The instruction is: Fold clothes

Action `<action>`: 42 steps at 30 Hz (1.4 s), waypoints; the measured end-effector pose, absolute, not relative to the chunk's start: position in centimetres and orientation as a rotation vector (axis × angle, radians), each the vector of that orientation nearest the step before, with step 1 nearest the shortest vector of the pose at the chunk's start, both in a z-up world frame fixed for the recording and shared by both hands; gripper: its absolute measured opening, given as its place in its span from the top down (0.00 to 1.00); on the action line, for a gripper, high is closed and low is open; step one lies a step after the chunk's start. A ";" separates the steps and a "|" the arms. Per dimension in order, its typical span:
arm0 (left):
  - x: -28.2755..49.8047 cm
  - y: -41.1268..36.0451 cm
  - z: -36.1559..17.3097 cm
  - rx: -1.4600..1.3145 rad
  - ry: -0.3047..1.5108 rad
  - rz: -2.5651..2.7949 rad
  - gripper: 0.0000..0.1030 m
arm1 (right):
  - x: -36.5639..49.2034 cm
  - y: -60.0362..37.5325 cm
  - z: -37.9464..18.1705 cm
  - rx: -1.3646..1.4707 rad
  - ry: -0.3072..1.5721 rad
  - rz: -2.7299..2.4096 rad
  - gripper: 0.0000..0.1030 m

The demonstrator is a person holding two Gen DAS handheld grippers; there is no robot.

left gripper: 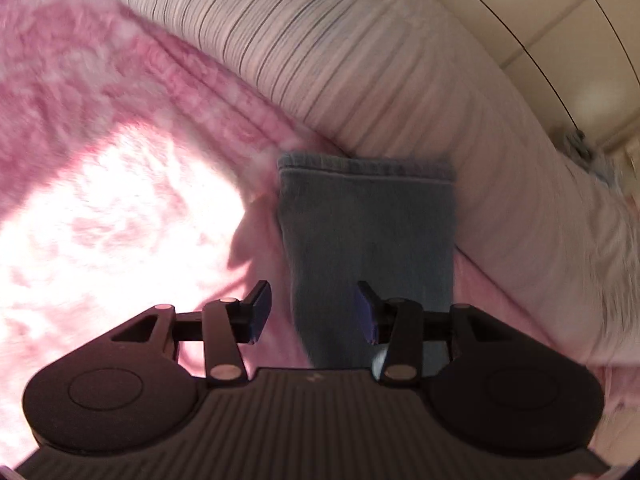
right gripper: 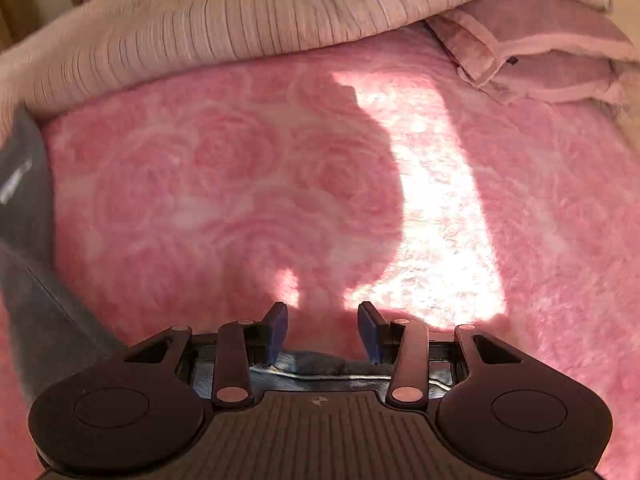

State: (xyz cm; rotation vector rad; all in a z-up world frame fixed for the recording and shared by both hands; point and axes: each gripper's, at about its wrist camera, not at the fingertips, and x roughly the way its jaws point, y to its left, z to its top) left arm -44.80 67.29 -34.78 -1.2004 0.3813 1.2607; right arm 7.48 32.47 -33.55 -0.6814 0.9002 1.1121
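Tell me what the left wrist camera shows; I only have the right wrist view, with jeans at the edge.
Observer: The left gripper is open, over a jeans leg lying on the pink rose blanket.
Operator: Give me where the leg ends.
Observer: Its hem lies ahead of the fingers, near the striped quilt.
Operator: Report anything beyond the quilt.
Observer: Pale floor tiles, and a small grey item, too blurred to name.

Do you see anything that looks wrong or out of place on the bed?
Nothing stands out. The jeans lie flat on the pink blanket, with the left gripper and right gripper both open above them.
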 end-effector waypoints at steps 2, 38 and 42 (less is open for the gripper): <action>-44.0 68.1 -35.7 -1.193 0.403 1.258 0.91 | 7.2 32.1 -34.3 -0.717 0.891 1.091 0.58; -65.8 49.4 -32.0 -1.291 0.361 1.699 0.71 | 5.8 21.2 -32.1 -0.572 0.970 0.878 0.58; -65.9 51.4 -34.2 -1.329 0.374 1.681 0.82 | 5.2 20.2 -31.1 -0.508 0.964 0.844 0.58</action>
